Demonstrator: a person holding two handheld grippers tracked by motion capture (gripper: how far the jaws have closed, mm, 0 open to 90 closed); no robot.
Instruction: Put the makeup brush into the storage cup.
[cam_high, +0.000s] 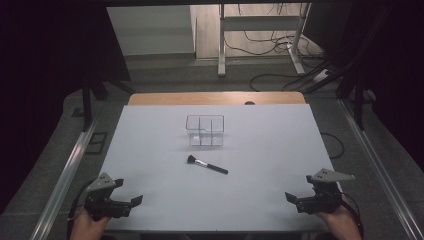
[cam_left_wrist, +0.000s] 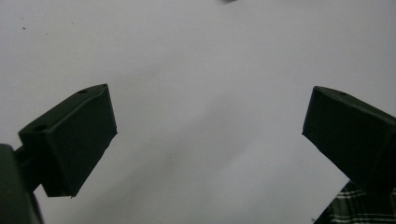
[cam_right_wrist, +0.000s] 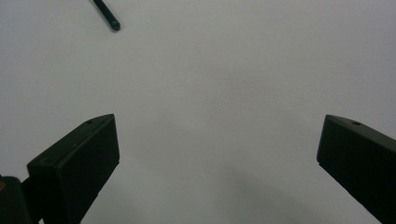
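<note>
Centrally, clear divided organizer (cam_high: 205, 130), compartments bare.

Lab or recording studio setup. White sheet covers wooden tabletop (cam_high: 150, 99); black curtains (cam_high: 45, 75) hang both sides; metal rails (cam_high: 65, 175) flank tabletop; loose cables (cam_high: 270, 47) and power strip (cam_high: 320, 76) on grey carpeted floor; white desk frame (cam_high: 260, 25) behind.

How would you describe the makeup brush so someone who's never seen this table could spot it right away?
Start at the white table top and find the clear divided organizer box near its middle. Just in front of it, towards the person, lies the makeup brush, flat and slanted. It is the one slim dark thing there, with a bristle head at its left end.
</note>
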